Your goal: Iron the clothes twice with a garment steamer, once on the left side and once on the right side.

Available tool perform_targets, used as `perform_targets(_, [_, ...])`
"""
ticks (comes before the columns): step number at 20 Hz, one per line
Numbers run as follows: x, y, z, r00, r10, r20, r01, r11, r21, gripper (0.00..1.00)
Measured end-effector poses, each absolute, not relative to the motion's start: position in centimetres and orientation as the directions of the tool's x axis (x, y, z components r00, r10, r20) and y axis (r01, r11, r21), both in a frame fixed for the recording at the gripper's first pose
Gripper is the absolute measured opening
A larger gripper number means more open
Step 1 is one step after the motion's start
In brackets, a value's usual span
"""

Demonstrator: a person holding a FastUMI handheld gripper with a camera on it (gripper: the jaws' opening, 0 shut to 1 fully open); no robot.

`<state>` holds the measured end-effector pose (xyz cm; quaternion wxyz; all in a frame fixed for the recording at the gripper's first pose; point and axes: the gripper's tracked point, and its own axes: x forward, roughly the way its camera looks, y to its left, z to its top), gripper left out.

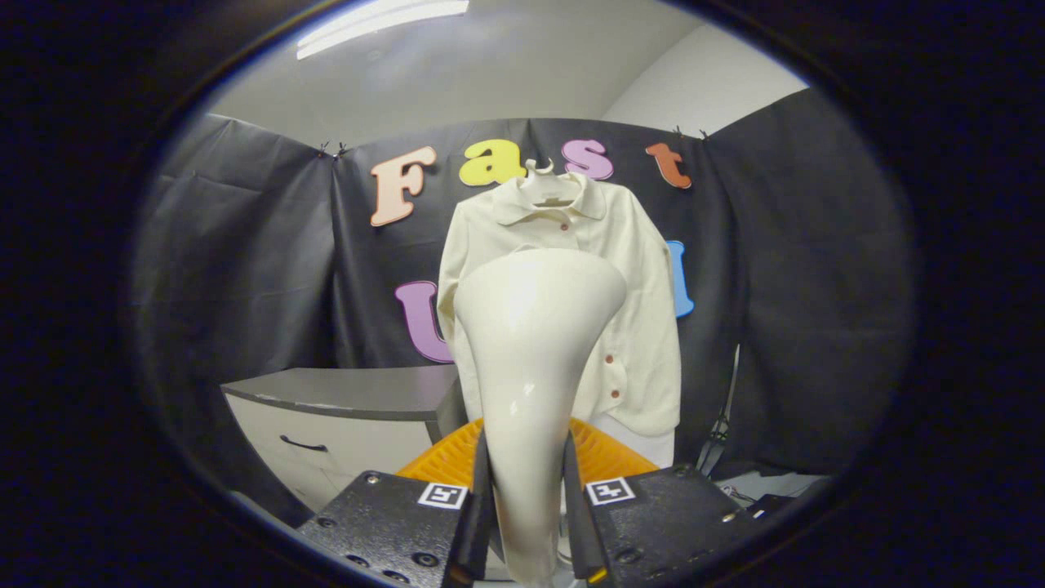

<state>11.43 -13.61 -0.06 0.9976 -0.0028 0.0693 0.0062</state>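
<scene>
Holding the garment steamer (531, 359) by its neck, our gripper (526, 498) has both fingers pressed against it. Its head points at the cream shirt (645, 269) hanging on the booth wall beyond, apparently not yet touching. We judge both passes, left and right, remain undone.

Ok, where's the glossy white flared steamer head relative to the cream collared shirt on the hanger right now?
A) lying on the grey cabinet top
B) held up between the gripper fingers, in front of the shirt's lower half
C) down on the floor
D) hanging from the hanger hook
B: both gripper fingers press the neck of the glossy white steamer head, which rises in front of the cream collared shirt.
</scene>
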Motion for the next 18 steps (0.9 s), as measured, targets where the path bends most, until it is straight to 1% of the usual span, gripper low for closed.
perform_targets(3, [8.6,-11.5,0.9,0.995,0.033,-0.096,-0.033,0.999,-0.001,0.39])
perform_targets(9, [3.4,-7.3,4.5,0.998,0.028,0.064,-0.028,1.0,-0.013,0.39])
perform_targets(14, [0.5,-3.0,6.3,0.993,0.058,0.107,-0.055,0.998,-0.028,0.39])
perform_targets(18, [-1.1,-1.4,5.5,0.994,0.056,0.098,-0.051,0.997,-0.05,0.39])
